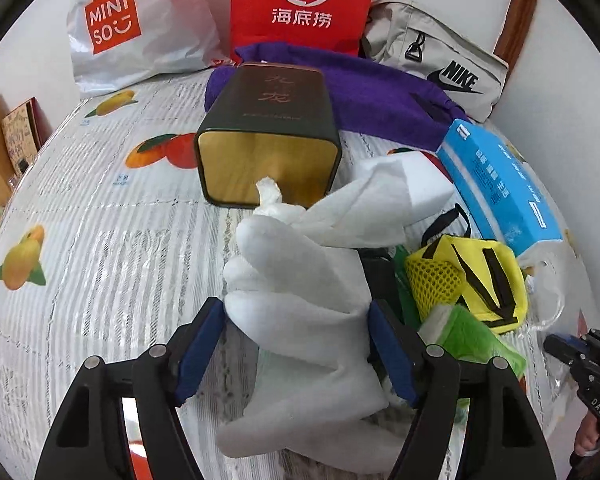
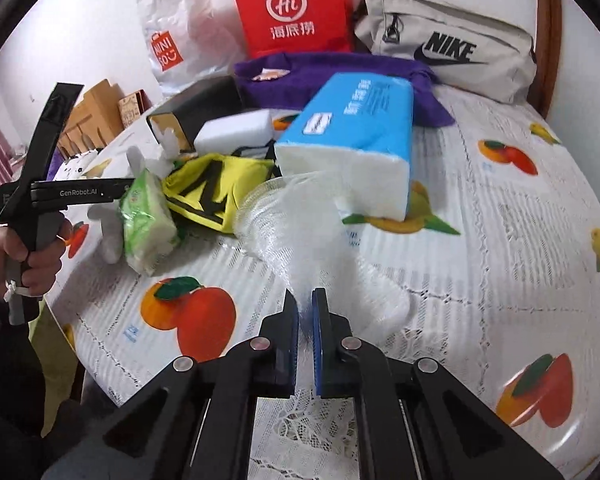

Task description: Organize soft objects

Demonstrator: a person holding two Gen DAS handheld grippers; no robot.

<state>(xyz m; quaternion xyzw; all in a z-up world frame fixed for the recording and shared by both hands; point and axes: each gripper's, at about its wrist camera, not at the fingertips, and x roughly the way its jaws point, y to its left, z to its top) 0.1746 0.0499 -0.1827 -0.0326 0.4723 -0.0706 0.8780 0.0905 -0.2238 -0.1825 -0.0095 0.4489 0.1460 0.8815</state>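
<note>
Left gripper (image 1: pixel 296 348): jaws closed on a white cloth bundle (image 1: pixel 300 280), pads pressing both its sides; the bundle stands on the desk (image 1: pixel 100 240) just before a dark tin (image 1: pixel 268 136) lying on its side. Right gripper (image 2: pixel 306 304): jaws shut on the edge of a clear plastic wrap (image 2: pixel 300 220), which trails toward the blue tissue pack (image 2: pixel 352 136). Yellow pouch (image 2: pixel 216 188) and green packet (image 2: pixel 148 220) lie between the two grippers.

White wall (image 2: pixel 80 20) behind; surface (image 2: pixel 480 240) covered in white lace cloth with fruit print. Brown wood post (image 2: pixel 548 20) at right corner, cardboard boxes (image 2: pixel 96 108) at left. Even daylight-like lighting.
</note>
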